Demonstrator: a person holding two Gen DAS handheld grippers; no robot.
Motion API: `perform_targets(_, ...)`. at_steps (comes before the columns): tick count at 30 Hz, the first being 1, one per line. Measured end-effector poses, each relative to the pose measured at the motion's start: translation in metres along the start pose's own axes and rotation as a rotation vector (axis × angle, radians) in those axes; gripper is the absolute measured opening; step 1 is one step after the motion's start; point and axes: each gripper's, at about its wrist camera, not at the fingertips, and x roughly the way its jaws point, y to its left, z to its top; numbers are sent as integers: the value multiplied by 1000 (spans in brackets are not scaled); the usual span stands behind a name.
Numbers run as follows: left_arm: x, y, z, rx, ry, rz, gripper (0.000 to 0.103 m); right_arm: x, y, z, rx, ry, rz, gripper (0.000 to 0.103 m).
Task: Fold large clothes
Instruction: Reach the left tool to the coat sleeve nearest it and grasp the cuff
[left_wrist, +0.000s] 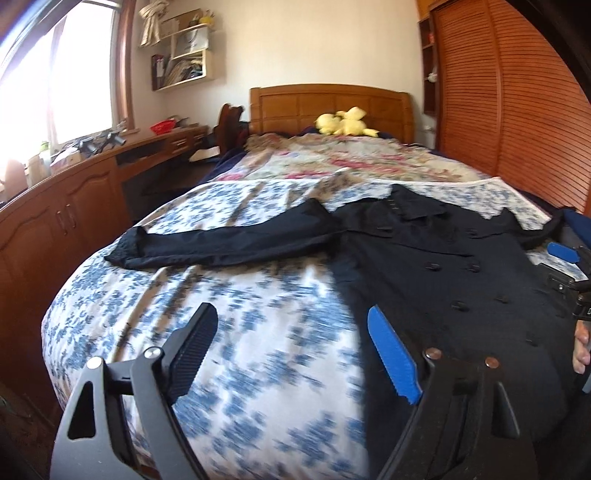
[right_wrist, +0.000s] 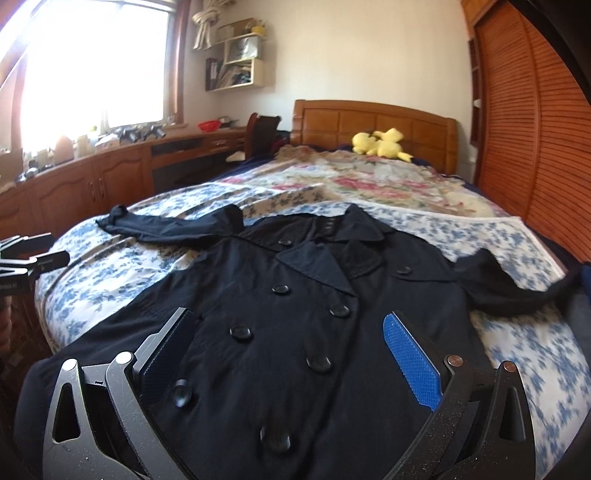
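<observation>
Dark coat (right_wrist: 280, 317) lay spread front-up on the bed, both grippers above it with nothing held.

The coat was flat on the blue-and-white floral quilt (left_wrist: 258, 332), buttons up, collar toward the wooden headboard (right_wrist: 373, 125), one sleeve (left_wrist: 229, 243) stretched out toward the desk side, the other sleeve (right_wrist: 513, 284) bent toward the louvred wardrobe (right_wrist: 546, 147). Left gripper (left_wrist: 295, 350) was over the quilt at the coat's edge, jaws spread apart, nothing between them; only quilt and coat hem showed in the gap. Right gripper (right_wrist: 291, 354) was over the coat's buttoned front, jaws wide apart, not pinching fabric. Whether either touched the cloth couldn't be told. A yellow plush toy (right_wrist: 380, 144) sat near the headboard, well apart from the coat. Some motion blur at the near edges.
</observation>
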Motion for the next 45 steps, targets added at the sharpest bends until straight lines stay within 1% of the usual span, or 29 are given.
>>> perform_targets(6, 42, 47, 16, -29, 50, 69, 83, 54, 15, 18, -43, 29, 72, 103)
perform_targets(10, 75, 85, 29, -68, 107, 98, 83, 88, 26, 26, -66, 53, 114, 103)
perform_targets(13, 100, 110, 36, -64, 143, 153, 83, 109, 28, 21, -51, 78, 149, 103)
perform_targets(15, 110, 122, 39, -67, 154, 157, 83, 122, 29, 10, -50, 114, 165, 103)
perform_targets(17, 128, 137, 42, -82, 175, 160, 83, 129, 28, 5, -43, 140, 175, 103)
perform_targets(19, 145, 151, 44, -107, 192, 149, 84, 128, 26, 5, -33, 135, 180, 103)
perform_targets(22, 174, 176, 46, -170, 223, 129, 85, 125, 25, 4, -28, 126, 179, 103)
perform_targets(27, 208, 208, 46, -250, 244, 141, 89, 127, 27, 4, -40, 127, 167, 103)
perform_targets(30, 220, 222, 45, -269, 256, 168, 93, 127, 27, 4, -44, 127, 163, 103)
perform_targets(36, 247, 249, 43, -300, 331, 192, 95, 127, 27, 4, -44, 124, 162, 103)
perform_targets(39, 260, 264, 39, -343, 367, 211, 96, 126, 27, 4, -45, 123, 161, 103)
perform_targets(42, 269, 265, 39, -345, 381, 229, 97, 127, 27, 4, -43, 124, 162, 103)
perform_targets(45, 274, 260, 40, -318, 387, 250, 97, 127, 27, 4, -42, 126, 162, 103)
